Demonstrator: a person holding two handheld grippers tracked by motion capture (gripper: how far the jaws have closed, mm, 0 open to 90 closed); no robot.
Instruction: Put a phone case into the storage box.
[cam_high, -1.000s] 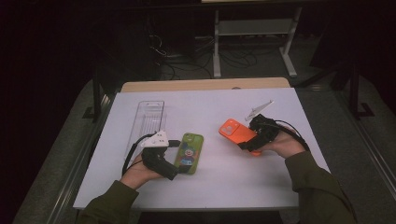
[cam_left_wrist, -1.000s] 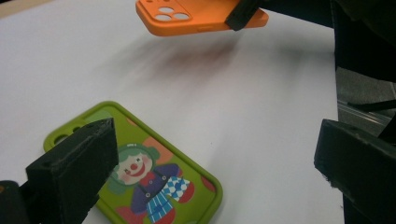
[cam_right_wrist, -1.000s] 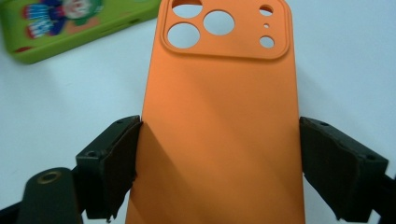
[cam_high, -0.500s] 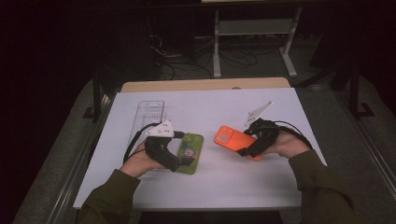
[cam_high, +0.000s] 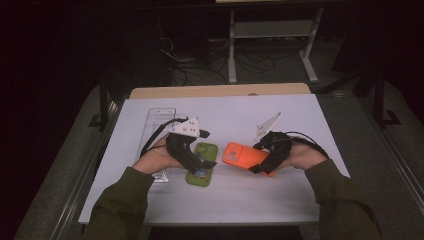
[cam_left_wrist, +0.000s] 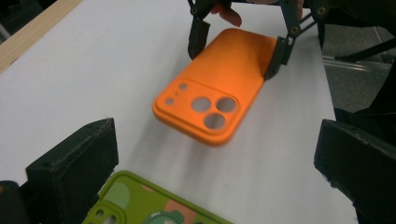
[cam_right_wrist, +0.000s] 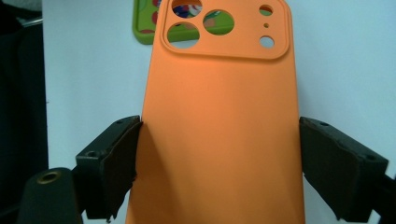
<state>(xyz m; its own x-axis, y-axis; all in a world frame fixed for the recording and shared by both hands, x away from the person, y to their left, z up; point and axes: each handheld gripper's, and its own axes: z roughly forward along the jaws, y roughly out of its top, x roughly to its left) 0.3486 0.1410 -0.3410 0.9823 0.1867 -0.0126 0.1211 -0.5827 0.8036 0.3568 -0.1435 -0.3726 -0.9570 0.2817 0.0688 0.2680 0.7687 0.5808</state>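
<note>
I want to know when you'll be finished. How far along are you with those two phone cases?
Done: the right gripper has clamped the sides of the orange rubbery phone case, and its camera end looks raised off the white table. In hand: the left gripper sits open over the green patterned phone case, which lies flat. Left: probably gripping the green one.

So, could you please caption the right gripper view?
Right hand-held gripper clamping an orange silicone phone case above a white table.

Right gripper (cam_left_wrist: 238, 44) fingers clamp the orange case (cam_left_wrist: 219, 88).
</note>
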